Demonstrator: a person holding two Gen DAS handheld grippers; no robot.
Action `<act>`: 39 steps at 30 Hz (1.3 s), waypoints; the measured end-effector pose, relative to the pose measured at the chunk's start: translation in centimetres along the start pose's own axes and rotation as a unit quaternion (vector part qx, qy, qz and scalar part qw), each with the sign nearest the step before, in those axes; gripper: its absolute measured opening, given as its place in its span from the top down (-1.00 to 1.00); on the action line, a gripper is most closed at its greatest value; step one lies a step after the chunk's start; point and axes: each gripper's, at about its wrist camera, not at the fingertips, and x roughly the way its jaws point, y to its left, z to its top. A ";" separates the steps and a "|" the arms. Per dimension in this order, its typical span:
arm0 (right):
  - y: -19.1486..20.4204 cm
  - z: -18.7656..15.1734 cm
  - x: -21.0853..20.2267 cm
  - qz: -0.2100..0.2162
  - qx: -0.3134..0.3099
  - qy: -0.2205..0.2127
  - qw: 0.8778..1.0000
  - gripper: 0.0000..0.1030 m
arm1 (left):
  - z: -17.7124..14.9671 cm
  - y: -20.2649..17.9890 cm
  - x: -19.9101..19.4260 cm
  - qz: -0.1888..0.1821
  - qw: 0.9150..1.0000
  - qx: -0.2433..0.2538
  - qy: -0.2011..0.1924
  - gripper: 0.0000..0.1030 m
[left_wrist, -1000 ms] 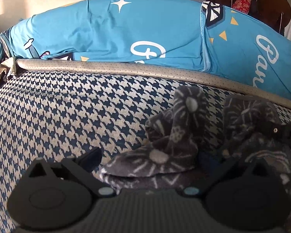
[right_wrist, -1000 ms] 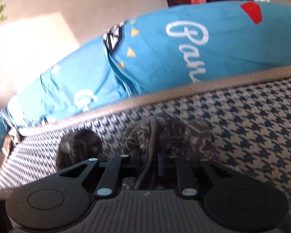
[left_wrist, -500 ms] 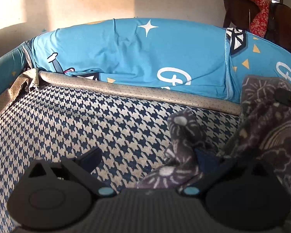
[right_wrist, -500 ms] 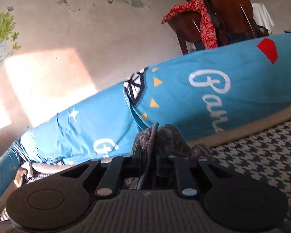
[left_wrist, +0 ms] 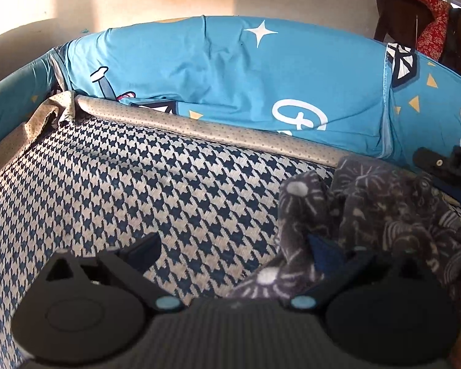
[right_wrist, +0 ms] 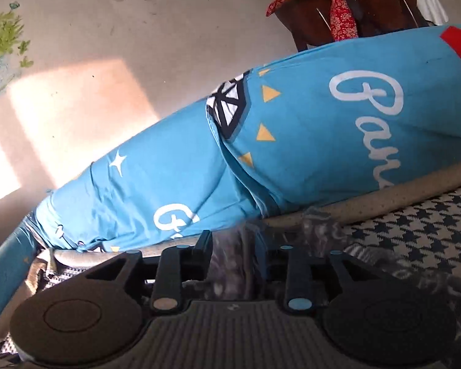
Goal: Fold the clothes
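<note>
A dark grey garment (left_wrist: 368, 209) with pale flower prints lies bunched on the houndstooth seat at the right of the left wrist view. My left gripper (left_wrist: 233, 246) is open, and a fold of the garment drapes over its right finger (left_wrist: 322, 250); the left finger stands over bare seat. My right gripper (left_wrist: 436, 166) shows at the right edge, above the garment's far end. In the right wrist view that gripper (right_wrist: 232, 249) has its jaws opening, with a blurred strip of the garment (right_wrist: 230, 264) loose between the fingers.
The houndstooth seat cover (left_wrist: 138, 184) ends at a beige piped edge (left_wrist: 230, 132). Blue printed cushions (left_wrist: 230, 70) stand behind it against a sunlit wall. A wooden chair with a red cloth (right_wrist: 338, 9) stands beyond the cushions.
The right gripper lifted the garment's end toward the cushions, then its fingers spread apart. The bunch shifted right and rose in the left wrist view. The left gripper stayed open.
</note>
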 end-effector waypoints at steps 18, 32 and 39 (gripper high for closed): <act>-7.4 0.7 -0.8 -0.093 0.057 0.021 0.994 -0.10 | -0.2 -0.1 0.0 0.000 1.000 0.005 0.001 -1.00; -4.7 -1.0 1.2 -0.118 -0.034 0.054 0.991 0.62 | -0.4 -0.5 0.1 0.000 1.000 0.015 0.003 -1.00; -3.6 0.5 -0.7 -0.177 -0.026 -0.047 0.983 0.68 | -0.1 0.0 0.0 -0.011 1.000 0.004 0.006 -1.00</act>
